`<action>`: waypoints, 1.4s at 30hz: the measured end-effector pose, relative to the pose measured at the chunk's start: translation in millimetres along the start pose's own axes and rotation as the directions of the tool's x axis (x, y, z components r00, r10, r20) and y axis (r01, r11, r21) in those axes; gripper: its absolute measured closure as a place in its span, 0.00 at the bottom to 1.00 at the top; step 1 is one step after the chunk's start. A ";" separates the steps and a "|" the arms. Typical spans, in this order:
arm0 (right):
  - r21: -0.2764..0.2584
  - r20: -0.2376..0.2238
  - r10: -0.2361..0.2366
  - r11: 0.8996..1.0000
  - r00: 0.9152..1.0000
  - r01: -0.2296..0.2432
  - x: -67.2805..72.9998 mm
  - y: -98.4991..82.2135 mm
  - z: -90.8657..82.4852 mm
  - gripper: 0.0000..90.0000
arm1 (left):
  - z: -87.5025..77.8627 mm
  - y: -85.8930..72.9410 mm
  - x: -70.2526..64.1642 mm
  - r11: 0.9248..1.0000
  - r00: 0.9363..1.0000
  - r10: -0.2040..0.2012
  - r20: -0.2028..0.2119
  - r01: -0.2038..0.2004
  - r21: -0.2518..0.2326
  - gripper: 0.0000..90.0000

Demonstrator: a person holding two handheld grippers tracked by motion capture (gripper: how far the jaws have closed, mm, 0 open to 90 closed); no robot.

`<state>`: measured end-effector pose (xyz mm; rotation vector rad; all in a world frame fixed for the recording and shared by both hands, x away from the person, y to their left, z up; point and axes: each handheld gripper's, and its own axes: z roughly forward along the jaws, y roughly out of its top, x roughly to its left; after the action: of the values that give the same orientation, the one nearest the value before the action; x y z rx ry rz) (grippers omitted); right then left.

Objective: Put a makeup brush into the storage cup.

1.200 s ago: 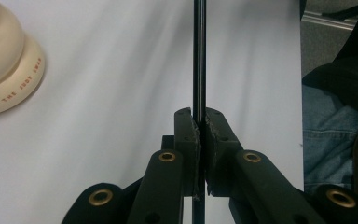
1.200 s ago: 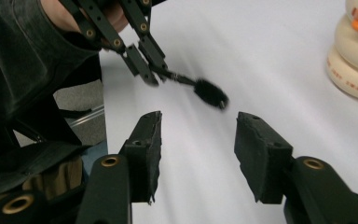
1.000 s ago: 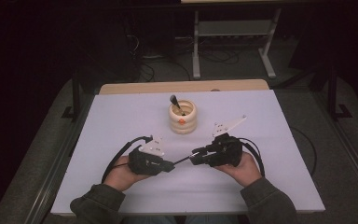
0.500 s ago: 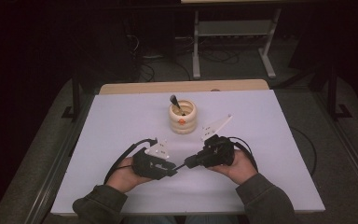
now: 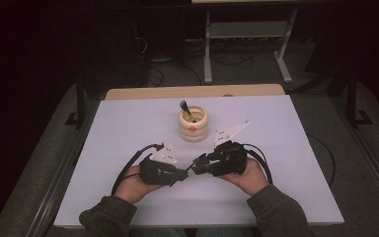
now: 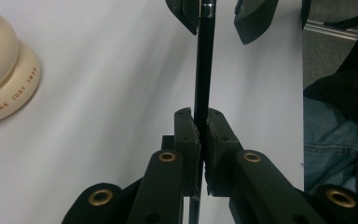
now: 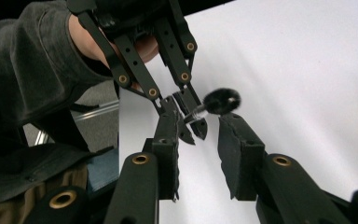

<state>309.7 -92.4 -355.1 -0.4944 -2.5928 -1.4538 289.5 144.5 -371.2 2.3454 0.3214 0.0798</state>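
My left gripper is shut on the thin black handle of a makeup brush, seen between its pads in the left gripper view. The brush's fluffy black head points toward my right gripper. The right gripper faces the left one tip to tip. Its jaws have just been opening and now stand apart, with the brush end between them and the pads not pressing on it. A cream ringed holder behind both grippers holds another dark brush.
The white table top has free room on both sides of the hands. Its front edge is just below the person's sleeves. Beyond the back edge stand a metal frame and cables on a dark floor.
The right gripper has edged a little left toward the left gripper, until the tips meet. The left hand has stayed put with the brush.
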 end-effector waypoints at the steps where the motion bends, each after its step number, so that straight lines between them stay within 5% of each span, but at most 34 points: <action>1: -0.006 -0.006 0.003 1.000 1.000 -0.003 -0.1 0.1 0.5 0.76 | 0.9 -0.1 -0.7 1.000 1.000 -0.008 0.002 0.008 0.005 0.94; 7: -0.013 -0.021 0.008 1.000 1.000 -0.008 -1.0 0.6 5.0 0.93 | 5.9 0.2 -1.8 1.000 1.000 0.006 0.000 -0.006 0.010 0.93; 15: 0.040 -0.014 0.012 0.999 1.000 -0.011 -1.7 2.0 8.7 0.94 | 5.9 -1.1 -0.1 1.000 1.000 -0.020 0.007 0.020 0.007 0.80; 42: 0.103 0.063 0.005 0.995 0.998 -0.011 -8.5 11.8 -9.6 0.94 | -13.6 -25.4 4.6 0.997 0.996 -0.070 -0.052 0.068 -0.039 0.71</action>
<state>321.3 -96.7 -342.8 -0.5450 -2.6947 -1.3135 286.6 172.3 -379.5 2.2959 0.4230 0.1148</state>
